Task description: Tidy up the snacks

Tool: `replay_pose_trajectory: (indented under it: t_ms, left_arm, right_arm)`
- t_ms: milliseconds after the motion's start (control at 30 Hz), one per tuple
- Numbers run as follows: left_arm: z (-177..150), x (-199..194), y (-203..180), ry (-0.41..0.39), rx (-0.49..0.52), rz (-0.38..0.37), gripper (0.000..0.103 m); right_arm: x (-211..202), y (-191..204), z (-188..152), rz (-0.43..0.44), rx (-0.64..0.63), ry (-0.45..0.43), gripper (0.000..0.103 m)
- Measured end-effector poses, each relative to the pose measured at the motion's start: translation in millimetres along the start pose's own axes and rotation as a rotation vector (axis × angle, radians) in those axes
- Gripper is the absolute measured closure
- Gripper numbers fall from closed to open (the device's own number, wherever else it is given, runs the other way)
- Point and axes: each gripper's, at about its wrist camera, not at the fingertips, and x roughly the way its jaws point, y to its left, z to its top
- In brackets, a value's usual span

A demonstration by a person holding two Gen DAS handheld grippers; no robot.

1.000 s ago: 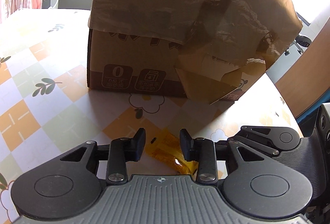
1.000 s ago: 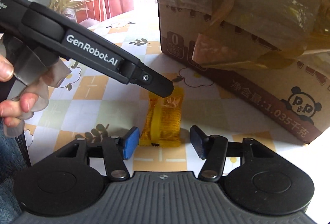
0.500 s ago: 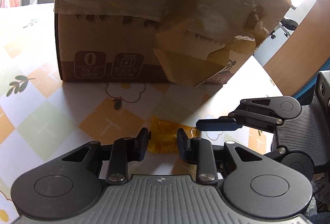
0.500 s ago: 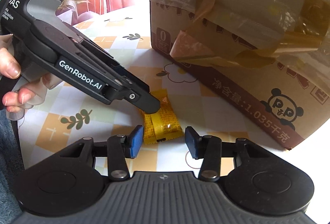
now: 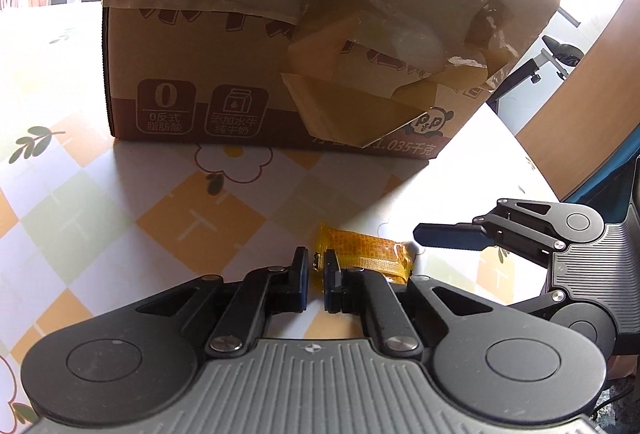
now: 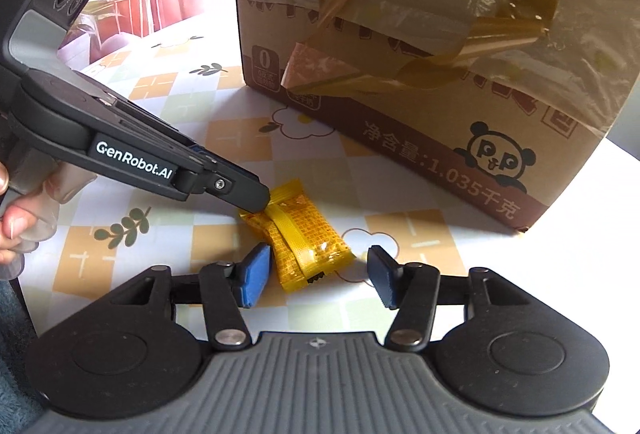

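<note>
A small yellow snack packet (image 6: 302, 234) lies on the patterned tablecloth in front of a cardboard box (image 6: 420, 34). My left gripper (image 5: 316, 268) is shut on the packet's left end (image 5: 364, 254); in the right wrist view its tip (image 6: 250, 196) pinches the packet's far corner. My right gripper (image 6: 316, 270) is open, its blue pads either side of the packet's near end, not touching. It shows at the right of the left wrist view (image 5: 452, 236).
The cardboard box (image 5: 280, 34), with loose tape and plastic film, stands close behind the packet. The tablecloth (image 5: 100, 194) has a checked flower pattern. The table's right edge (image 5: 532, 162) is near, with a wooden panel beyond.
My left gripper has closed from open onto the packet's end. The packet has turned slightly. My right gripper has stayed open around its near end.
</note>
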Motion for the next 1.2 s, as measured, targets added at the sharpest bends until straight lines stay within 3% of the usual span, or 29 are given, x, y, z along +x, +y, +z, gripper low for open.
replay_pose_trajectory:
  t_ms: [100, 333, 533, 600, 800, 867, 933, 1200]
  left_arm:
    - [-2.2, 3.8, -1.5, -0.007, -0.011, -0.002, 0.095]
    - [-5.0, 1.3, -0.2, -0.002, -0.032, -0.025, 0.095]
    - [-6.8, 2.3, 3.7, -0.008, -0.093, -0.065, 0.085]
    - [-6.5, 2.8, 5.9, -0.009, -0.121, -0.086, 0.077]
    - [-7.7, 4.5, 2.7, -0.024, -0.15, -0.094, 0.071]
    - [-8.3, 5.0, 1.0, -0.03, -0.158, -0.092, 0.069]
    - [-8.2, 6.0, -1.0, -0.03, -0.156, -0.092, 0.069]
    - [-7.5, 3.8, 3.1, -0.02, -0.176, -0.08, 0.073]
  right_arm:
    - [-3.2, -3.3, -3.0, -0.02, 0.021, 0.008, 0.044]
    - [-4.0, -5.5, -4.4, 0.026, 0.049, -0.012, 0.066]
    - [-2.9, -4.5, -3.9, 0.036, 0.033, -0.025, 0.068]
    - [-3.4, -5.0, -4.5, 0.04, 0.027, -0.029, 0.071]
    - [-4.3, -4.7, -4.6, 0.046, 0.034, -0.035, 0.072]
    - [-4.2, -4.0, -3.9, 0.063, 0.037, -0.037, 0.078]
    - [-3.7, -0.6, -2.9, 0.078, 0.025, -0.038, 0.093]
    - [0.0, 9.9, 1.3, 0.112, 0.013, -0.042, 0.093]
